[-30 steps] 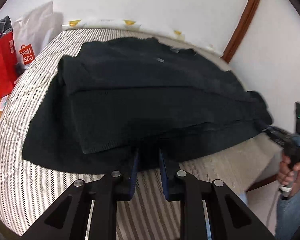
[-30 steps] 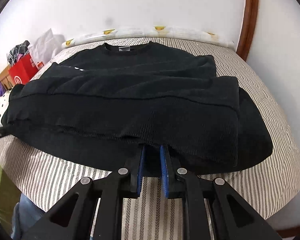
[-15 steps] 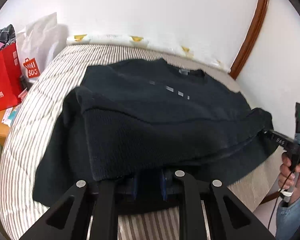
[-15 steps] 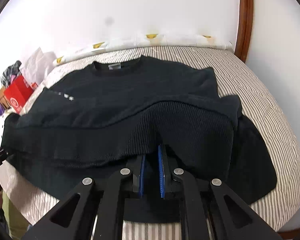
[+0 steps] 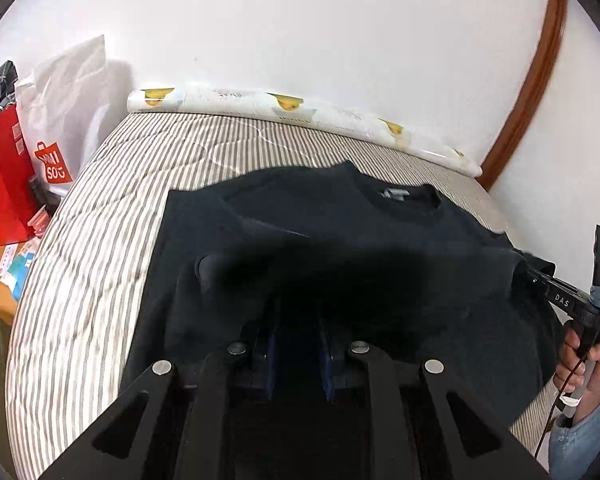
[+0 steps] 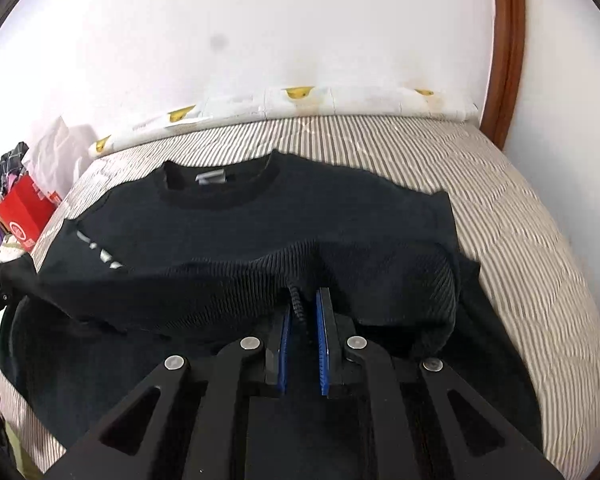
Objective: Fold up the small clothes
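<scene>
A black sweater [image 5: 340,220] lies on the striped bed, collar toward the wall; it also shows in the right wrist view [image 6: 240,232]. My left gripper [image 5: 298,320] is shut on the sweater's ribbed hem and holds it lifted over the body. My right gripper [image 6: 304,300] is shut on the same hem [image 6: 380,276] further right; a fold of knit sits between its blue pads [image 6: 323,344]. The right gripper also shows from the side in the left wrist view [image 5: 540,280]. The lifted hem hides the lower body of the sweater.
The striped bed [image 5: 112,240] ends at a white wall with a patterned bolster [image 5: 300,108]. Red and white shopping bags [image 5: 4,184] stand at the bed's left side. A brown wooden frame [image 6: 504,52] runs up the wall at right.
Both grippers have lifted the hem and carried it forward toward the collar. The sweater's lower half now folds over its upper half.
</scene>
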The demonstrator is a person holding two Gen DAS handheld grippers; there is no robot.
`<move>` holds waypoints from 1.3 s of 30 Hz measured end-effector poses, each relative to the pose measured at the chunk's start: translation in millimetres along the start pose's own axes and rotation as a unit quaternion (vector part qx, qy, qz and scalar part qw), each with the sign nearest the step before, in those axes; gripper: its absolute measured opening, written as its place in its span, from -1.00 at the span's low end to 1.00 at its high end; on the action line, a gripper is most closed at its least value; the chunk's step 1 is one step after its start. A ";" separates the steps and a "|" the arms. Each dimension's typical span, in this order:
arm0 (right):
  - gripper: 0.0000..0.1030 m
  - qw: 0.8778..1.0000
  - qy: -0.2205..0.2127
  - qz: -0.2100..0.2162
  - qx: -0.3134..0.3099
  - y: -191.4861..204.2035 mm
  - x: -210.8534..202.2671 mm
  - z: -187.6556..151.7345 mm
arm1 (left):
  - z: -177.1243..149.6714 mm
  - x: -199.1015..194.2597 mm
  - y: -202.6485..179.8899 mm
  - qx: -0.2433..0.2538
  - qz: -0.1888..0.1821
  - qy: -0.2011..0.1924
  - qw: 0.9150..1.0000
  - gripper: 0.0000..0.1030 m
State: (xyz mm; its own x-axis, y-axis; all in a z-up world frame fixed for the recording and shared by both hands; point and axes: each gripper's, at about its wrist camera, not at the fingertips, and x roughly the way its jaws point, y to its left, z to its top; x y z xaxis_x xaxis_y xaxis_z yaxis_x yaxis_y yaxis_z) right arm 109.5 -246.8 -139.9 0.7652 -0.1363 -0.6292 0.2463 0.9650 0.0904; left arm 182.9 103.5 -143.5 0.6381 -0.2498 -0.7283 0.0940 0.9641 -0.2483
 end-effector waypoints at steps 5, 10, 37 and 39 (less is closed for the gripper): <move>-0.80 1.000 -0.005 -0.016 -0.014 -1.5 22.0 28.2 | 24.3 16.9 10.8 -0.008 0.002 0.003 1.000 -0.68; -0.66 0.999 -0.019 -0.033 -0.023 1.2 27.5 61.5 | 38.6 19.6 20.7 -0.014 -0.002 0.002 1.000 -0.40; -0.36 0.999 0.038 -0.022 0.020 -72.8 83.8 55.7 | 47.3 61.5 39.4 0.027 0.039 0.045 0.998 -0.87; -0.60 0.999 0.035 -0.023 0.013 -70.7 84.3 56.6 | 53.7 47.6 39.2 0.026 0.040 0.007 0.999 -0.88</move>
State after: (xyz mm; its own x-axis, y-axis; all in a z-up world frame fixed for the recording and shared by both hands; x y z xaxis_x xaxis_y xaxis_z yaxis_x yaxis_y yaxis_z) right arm 190.3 -339.1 -155.6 0.7091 -0.1643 -0.6857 0.2971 0.9516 0.0792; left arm 258.0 134.2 -153.7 0.6350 -0.1720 -0.7531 0.0821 0.9844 -0.1556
